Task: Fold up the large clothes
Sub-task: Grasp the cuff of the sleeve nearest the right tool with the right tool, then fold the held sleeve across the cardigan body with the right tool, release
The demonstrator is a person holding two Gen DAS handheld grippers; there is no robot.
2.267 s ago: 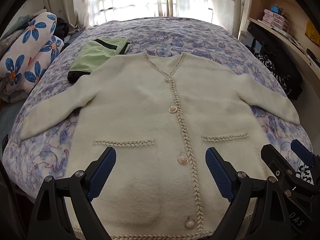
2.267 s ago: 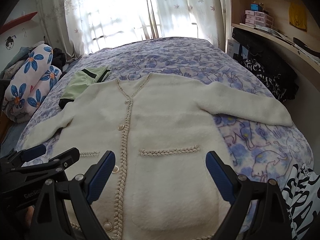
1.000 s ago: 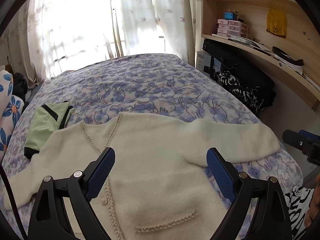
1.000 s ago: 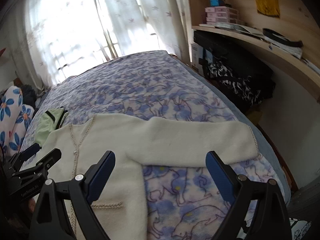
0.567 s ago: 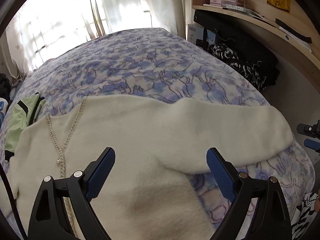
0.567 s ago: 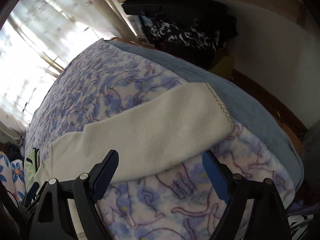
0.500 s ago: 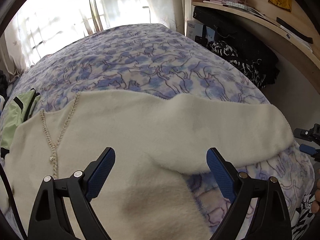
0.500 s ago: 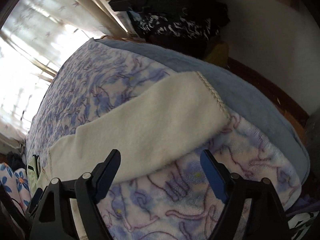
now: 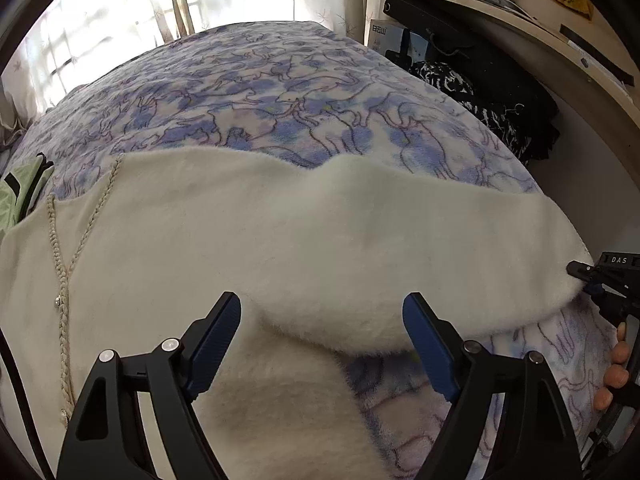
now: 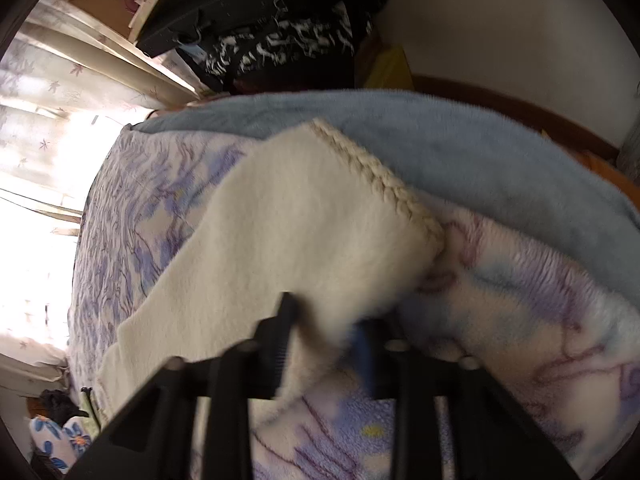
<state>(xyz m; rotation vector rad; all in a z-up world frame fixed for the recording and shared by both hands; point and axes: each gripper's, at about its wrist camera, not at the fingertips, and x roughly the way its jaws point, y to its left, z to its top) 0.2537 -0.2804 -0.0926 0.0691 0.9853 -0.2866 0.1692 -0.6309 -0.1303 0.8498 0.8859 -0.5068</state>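
right hand-held gripper pinching sleeve edge

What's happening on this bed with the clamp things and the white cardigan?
A person with a hand-held gripper in each hand is starting to fold a cream cardigan spread on the patterned bedspread. The right gripper has just been closing and now pinches the sleeve near its braided cuff. The left gripper hangs open over the same sleeve near the body, its jaws narrowing a little, gripping nothing.
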